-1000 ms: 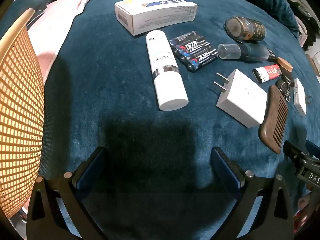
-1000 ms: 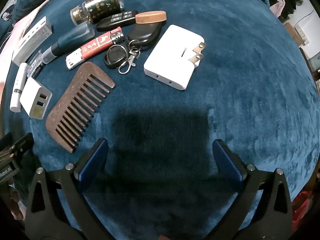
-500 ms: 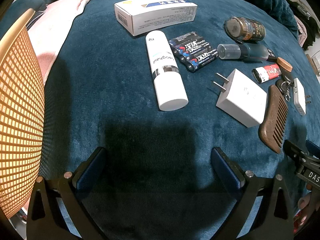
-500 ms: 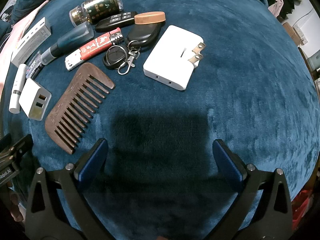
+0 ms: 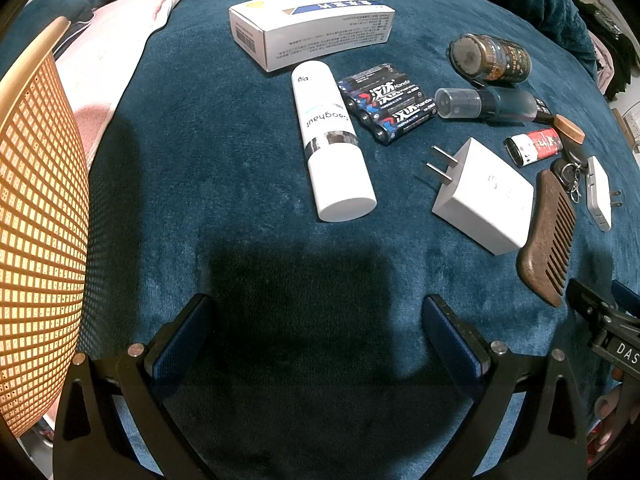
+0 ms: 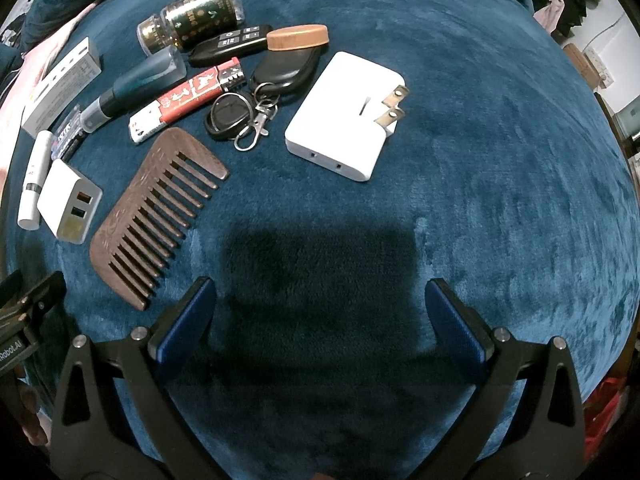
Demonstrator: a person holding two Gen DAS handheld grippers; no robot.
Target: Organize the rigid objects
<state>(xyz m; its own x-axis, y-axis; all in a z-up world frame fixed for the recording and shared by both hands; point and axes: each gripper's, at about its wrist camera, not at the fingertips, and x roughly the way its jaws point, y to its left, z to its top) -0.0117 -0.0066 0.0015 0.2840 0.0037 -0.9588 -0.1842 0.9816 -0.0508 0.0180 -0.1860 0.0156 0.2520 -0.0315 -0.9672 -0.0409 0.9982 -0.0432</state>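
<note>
The left gripper (image 5: pixel 316 320) hangs with its jaws spread wide above bare teal plush cloth (image 5: pixel 200 184), holding nothing, with an orange mesh basket (image 5: pixel 36 216) at the left edge. Farther off lie a white box (image 5: pixel 312 26), a white tube (image 5: pixel 334 144) and a pack of batteries (image 5: pixel 386 102) touching the tube's right side. To the right are a white charger (image 5: pixel 484 196), a wooden comb (image 5: pixel 546 240) against it, a red lighter (image 5: pixel 534 146) and a dark jar (image 5: pixel 490 58).
</note>
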